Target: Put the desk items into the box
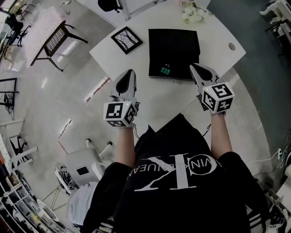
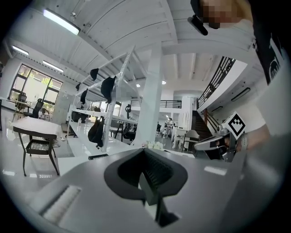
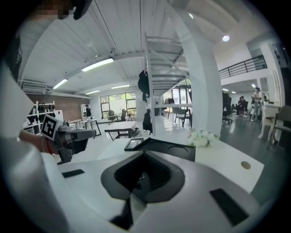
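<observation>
A black box [image 1: 174,52] lies open on the white table [image 1: 159,100], with a small green item [image 1: 164,70] near its front edge. Left of the box is a black picture frame [image 1: 126,39], and white flowers [image 1: 193,13] sit at the far edge. My left gripper [image 1: 130,72] hovers just left of the box's near corner, shut and empty. My right gripper [image 1: 193,67] is at the box's near right corner, also shut and empty. The right gripper view shows the box [image 3: 168,148], the frame [image 3: 133,144] and the flowers [image 3: 200,136] ahead.
A round cable hole [image 1: 232,46] is in the table's right part. On the floor to the left stand a dark-framed side table [image 1: 52,41] and a white stool [image 1: 84,166]. The person's body presses against the table's near edge.
</observation>
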The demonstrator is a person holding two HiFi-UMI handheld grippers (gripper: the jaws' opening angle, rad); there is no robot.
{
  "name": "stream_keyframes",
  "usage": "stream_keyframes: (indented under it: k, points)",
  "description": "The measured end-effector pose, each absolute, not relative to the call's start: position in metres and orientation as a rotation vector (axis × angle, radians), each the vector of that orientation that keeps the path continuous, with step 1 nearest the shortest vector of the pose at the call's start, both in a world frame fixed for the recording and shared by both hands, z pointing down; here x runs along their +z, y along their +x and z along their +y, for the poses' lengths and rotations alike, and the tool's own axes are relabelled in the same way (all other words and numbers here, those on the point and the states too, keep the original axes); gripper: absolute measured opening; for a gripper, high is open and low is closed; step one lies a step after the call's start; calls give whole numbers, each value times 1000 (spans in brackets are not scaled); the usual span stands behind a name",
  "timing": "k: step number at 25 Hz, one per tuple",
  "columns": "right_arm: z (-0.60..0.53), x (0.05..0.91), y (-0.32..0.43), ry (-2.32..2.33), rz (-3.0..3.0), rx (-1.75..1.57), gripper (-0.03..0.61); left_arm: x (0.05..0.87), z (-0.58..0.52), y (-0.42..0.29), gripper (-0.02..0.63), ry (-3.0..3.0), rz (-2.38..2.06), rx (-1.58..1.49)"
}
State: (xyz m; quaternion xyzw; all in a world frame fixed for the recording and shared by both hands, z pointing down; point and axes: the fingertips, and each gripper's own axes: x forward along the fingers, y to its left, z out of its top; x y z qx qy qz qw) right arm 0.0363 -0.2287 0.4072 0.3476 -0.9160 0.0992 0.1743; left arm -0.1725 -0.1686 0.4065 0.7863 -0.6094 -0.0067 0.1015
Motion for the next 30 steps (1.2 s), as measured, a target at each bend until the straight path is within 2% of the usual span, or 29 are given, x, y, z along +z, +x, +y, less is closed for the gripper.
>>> stream_keyframes:
  k: [30]
  points:
    - [-247, 317, 43, 1143, -2796, 22, 20, 329, -190, -181, 11, 2414, -1953, -132]
